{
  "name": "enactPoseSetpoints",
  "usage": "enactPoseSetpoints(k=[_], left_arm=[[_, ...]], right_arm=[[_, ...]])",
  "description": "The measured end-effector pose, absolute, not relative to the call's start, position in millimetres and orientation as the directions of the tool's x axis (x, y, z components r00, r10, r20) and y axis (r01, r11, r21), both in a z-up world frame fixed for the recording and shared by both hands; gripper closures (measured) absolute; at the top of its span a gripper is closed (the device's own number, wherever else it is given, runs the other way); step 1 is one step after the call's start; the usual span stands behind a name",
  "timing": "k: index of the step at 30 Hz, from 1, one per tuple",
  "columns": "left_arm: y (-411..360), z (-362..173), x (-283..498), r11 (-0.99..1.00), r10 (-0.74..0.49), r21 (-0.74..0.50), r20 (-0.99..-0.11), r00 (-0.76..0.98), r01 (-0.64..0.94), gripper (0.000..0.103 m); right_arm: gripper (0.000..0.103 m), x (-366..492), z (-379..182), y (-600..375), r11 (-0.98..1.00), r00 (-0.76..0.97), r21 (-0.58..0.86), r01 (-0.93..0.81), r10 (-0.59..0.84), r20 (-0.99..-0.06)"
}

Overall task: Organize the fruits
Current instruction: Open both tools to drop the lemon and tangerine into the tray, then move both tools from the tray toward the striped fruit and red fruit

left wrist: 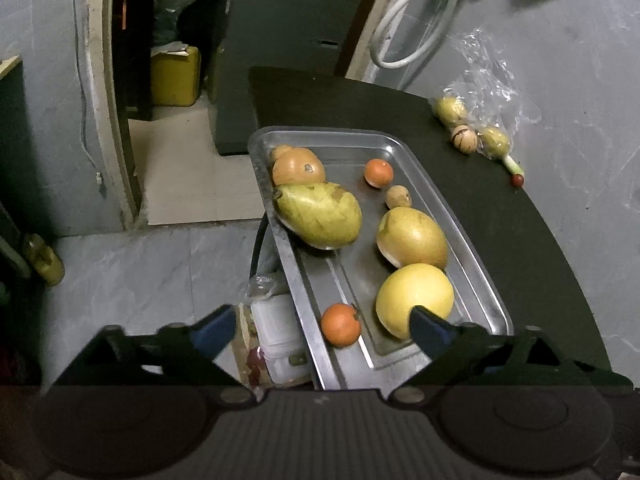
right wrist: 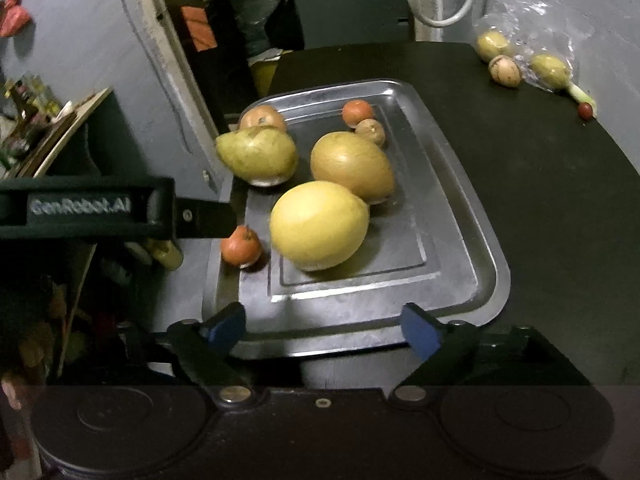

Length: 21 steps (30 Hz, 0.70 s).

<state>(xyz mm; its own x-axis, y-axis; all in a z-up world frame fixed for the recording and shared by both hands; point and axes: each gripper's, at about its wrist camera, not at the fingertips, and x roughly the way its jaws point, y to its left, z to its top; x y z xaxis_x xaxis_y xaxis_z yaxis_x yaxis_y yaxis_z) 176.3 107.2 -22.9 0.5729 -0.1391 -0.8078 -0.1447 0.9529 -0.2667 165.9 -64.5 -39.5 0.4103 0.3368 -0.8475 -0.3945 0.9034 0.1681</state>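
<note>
A metal tray (left wrist: 472,264) (right wrist: 472,248) sits on the dark table (left wrist: 520,240) (right wrist: 540,184), its left side past the table edge. It holds a big yellow round fruit (left wrist: 414,300) (right wrist: 318,224), a tan mango (left wrist: 412,236) (right wrist: 352,166), a green mango (left wrist: 320,214) (right wrist: 258,154), an orange-brown fruit (left wrist: 298,166) and small ones. My left gripper (left wrist: 322,330) is open, its fingertips either side of a tangerine (left wrist: 340,324) (right wrist: 241,246) at the tray's left rim. My right gripper (right wrist: 323,328) stands open and holds nothing at the tray's near edge.
A clear plastic bag (left wrist: 484,76) (right wrist: 532,12) with small fruits and a loose red berry (left wrist: 518,180) (right wrist: 585,109) lie at the table's far right. Below the left edge are a white container (left wrist: 276,332), a yellow jerrycan (left wrist: 176,76) and grey floor.
</note>
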Motion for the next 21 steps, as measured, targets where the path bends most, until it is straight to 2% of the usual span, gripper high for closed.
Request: enactPoseSetpoints(k=[3,11,21], left_arm=[[104,-19,171,0.961,-0.134,-0.246,-0.814,0.565,-0.126,0.001],[102,-19,160,0.958,-0.168,-0.259,-0.852,0.495,-0.121,0.001],[84,-20,159,0.964,-0.205,-0.258,-0.883,0.422,-0.071,0.001]], right_arm=[[0.005,162,-36,-65,0.890,0.407,0.156,-0.428,0.344,-0.846],[0.003,155,-33,-72,0.870,0.361,0.131,-0.476,0.329,-0.873],[0.001,163,-26,-116,0.928,0.384,0.083,-0.363,0.230,-0.894]])
